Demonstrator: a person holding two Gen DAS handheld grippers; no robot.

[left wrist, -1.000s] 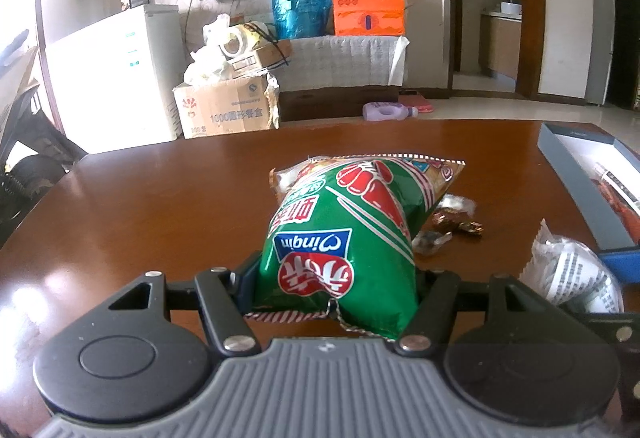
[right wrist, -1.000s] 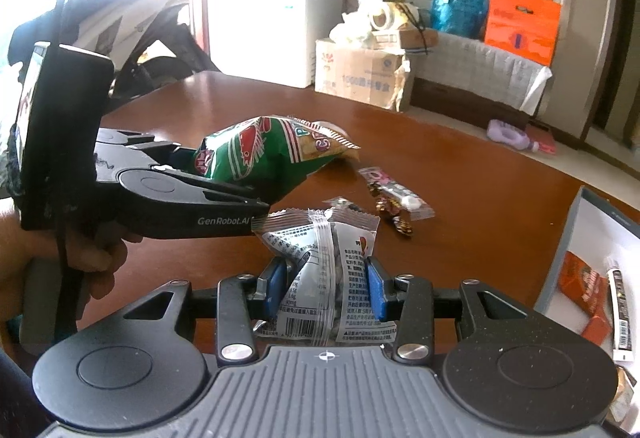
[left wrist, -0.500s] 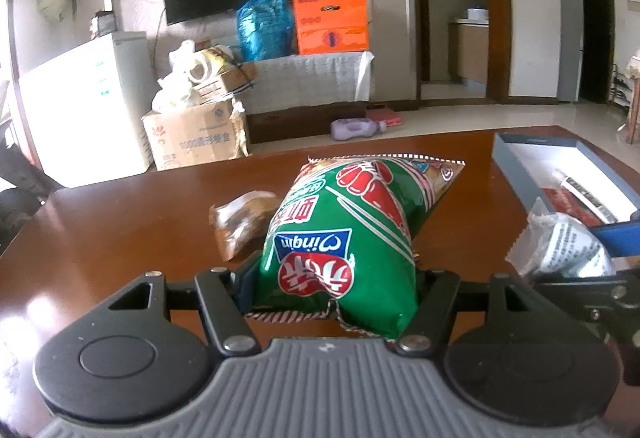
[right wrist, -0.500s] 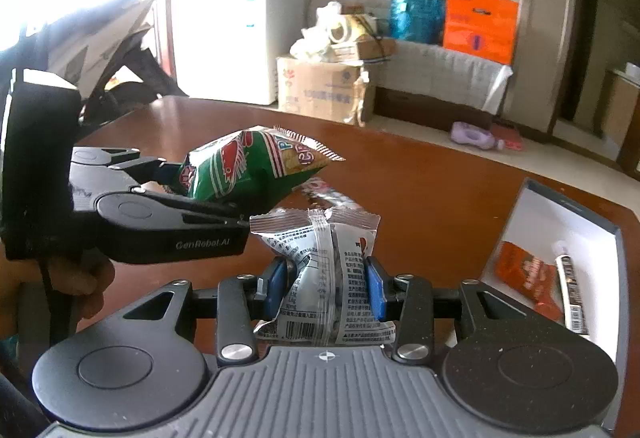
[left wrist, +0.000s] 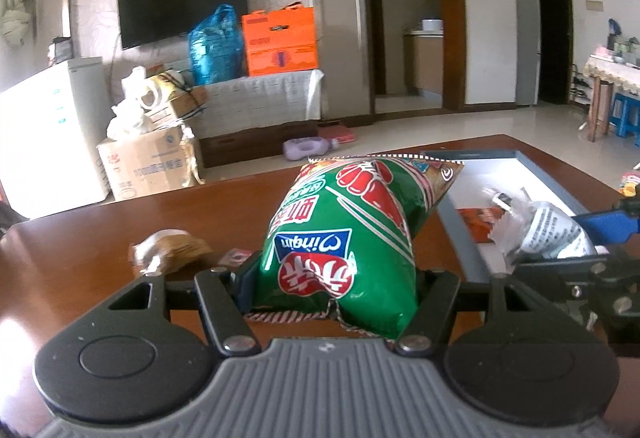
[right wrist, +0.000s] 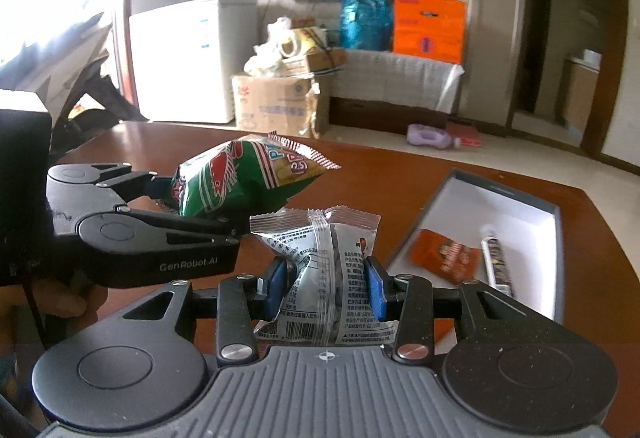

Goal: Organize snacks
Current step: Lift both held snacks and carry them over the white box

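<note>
My left gripper (left wrist: 334,280) is shut on a green snack bag (left wrist: 352,234), held above the brown table; the same green snack bag (right wrist: 240,178) shows at the left of the right wrist view. My right gripper (right wrist: 326,284) is shut on a silver snack packet (right wrist: 320,270), which also appears as the silver snack packet (left wrist: 544,230) at the right of the left wrist view. A shallow grey box (right wrist: 556,234) with a white inside lies on the table to the right. It holds an orange packet (right wrist: 446,256) and a dark stick-shaped snack (right wrist: 498,266).
A brown wrapped snack (left wrist: 172,250) and a small red-and-white wrapper (left wrist: 236,256) lie on the table (left wrist: 80,230) left of the green bag. A hand (right wrist: 60,296) holds the left gripper's handle. Beyond the table stand a white fridge and a cardboard box.
Both grippers have swung right with their snacks still held. The grey box has come nearer and more central in both views; loose snacks on the table have slid out to the left.
</note>
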